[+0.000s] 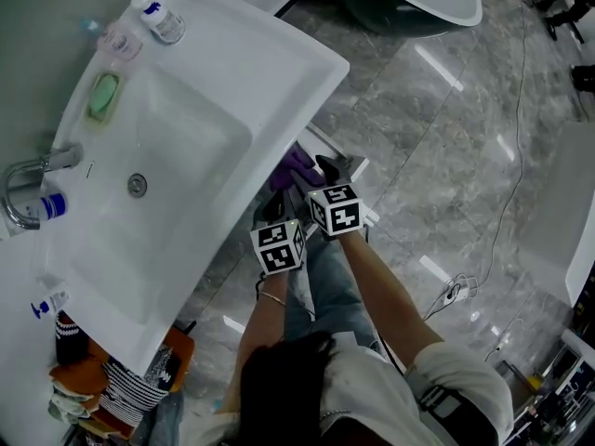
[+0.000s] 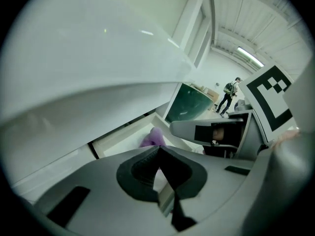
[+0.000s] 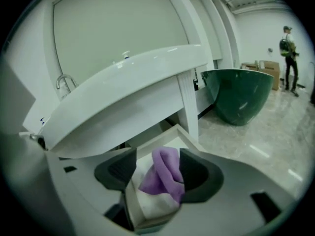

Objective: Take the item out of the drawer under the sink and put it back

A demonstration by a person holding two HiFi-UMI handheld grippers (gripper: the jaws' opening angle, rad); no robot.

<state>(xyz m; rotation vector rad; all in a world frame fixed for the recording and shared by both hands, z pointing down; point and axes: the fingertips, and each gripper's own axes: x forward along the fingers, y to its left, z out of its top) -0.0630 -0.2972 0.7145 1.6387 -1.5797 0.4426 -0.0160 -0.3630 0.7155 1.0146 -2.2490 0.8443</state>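
Observation:
A purple cloth (image 1: 296, 165) lies in the open white drawer (image 1: 329, 149) under the sink (image 1: 186, 156). In the right gripper view the cloth (image 3: 165, 173) rests crumpled in a corner of the drawer (image 3: 184, 134). My right gripper (image 3: 157, 165) hangs above it with its jaws wide open, and neither pad presses on the cloth. My left gripper (image 2: 158, 151) is beside it with its pads meeting and nothing between them. Beyond its tips the cloth (image 2: 153, 137) shows in the drawer. In the head view both grippers (image 1: 321, 173) (image 1: 275, 204) sit at the drawer's front.
The sink's rim overhangs the drawer closely. On the sink are a faucet (image 1: 28, 179), a green soap dish (image 1: 104, 96) and bottles (image 1: 163, 19). A dark green bathtub (image 3: 238, 97) stands behind on the marble floor. A cable (image 1: 507, 203) runs across the floor, and a pile of clothes (image 1: 102, 379) lies nearby.

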